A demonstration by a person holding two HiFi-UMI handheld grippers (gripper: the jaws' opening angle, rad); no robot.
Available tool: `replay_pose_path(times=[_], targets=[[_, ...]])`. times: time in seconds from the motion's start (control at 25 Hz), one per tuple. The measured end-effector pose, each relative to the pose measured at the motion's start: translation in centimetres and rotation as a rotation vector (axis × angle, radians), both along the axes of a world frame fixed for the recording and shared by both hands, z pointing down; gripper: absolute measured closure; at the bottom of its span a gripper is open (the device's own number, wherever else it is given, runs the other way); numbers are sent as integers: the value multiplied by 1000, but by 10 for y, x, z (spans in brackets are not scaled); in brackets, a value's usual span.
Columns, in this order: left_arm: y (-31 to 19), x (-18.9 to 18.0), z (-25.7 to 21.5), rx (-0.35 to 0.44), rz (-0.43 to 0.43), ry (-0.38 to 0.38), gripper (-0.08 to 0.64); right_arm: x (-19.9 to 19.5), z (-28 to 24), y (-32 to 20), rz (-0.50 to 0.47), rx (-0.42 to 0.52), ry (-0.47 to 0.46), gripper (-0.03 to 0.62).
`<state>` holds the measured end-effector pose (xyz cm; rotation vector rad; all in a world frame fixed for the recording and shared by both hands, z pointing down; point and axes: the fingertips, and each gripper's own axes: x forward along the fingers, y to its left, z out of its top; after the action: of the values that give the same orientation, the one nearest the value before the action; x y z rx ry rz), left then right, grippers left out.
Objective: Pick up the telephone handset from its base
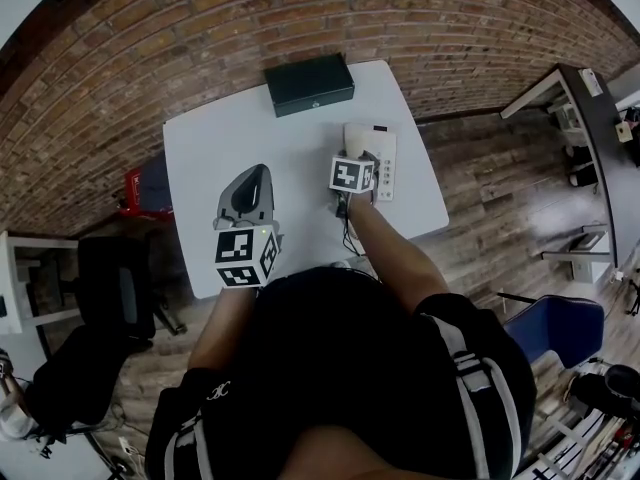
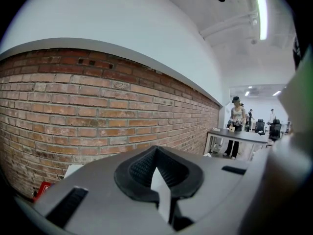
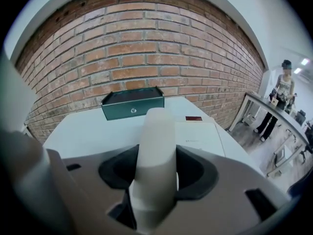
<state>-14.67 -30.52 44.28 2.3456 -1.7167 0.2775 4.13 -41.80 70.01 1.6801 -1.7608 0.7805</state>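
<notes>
1. the brick wall [image 3: 137, 43] rose behind your work, filling the far side of both gripper views.
2. the white table [image 1: 240, 138] stood against that wall; you leaned over its near edge with both arms stretched out over it.
3. a dark green box [image 1: 309, 83] sat at the far edge of the table, close to the wall; a small round lock showed on the face turned towards you.
4. the white telephone base [image 1: 384, 173] lay flat on the right part of the table, nearer you than the box and apart from it; a dark red patch marked its far end.
5. your left gripper [image 1: 258, 176] hung above the table's left part, well apart from the phone; its jaws were drawn together with nothing between them.
6. your right gripper [image 1: 362, 160] pointed down at the base's left side; its jaws stood wide, with the pads lying against both sides of what they held.
7. the telephone handset [image 3: 156, 151] stood between those jaws, running along the left side of the base; you could not tell from any view whether it lay in its cradle.
</notes>
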Motion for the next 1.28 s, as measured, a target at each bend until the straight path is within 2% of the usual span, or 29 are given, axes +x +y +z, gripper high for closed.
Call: replay_pose_path(times=[0.2, 0.6, 1.04, 1.28], targets=[[-3, 1, -3, 22, -1, 7, 563, -1, -15, -4, 4, 74, -74, 390], [-10, 15, -4, 16, 45, 46, 563, 6, -63, -7, -26, 223, -118, 390], [-22, 32, -7, 25, 89, 73, 563, 15, -164, 0, -105, 487, -86, 390], [-28, 40, -9, 38, 114, 77, 563, 18, -216, 11, -133, 604, -144, 390]])
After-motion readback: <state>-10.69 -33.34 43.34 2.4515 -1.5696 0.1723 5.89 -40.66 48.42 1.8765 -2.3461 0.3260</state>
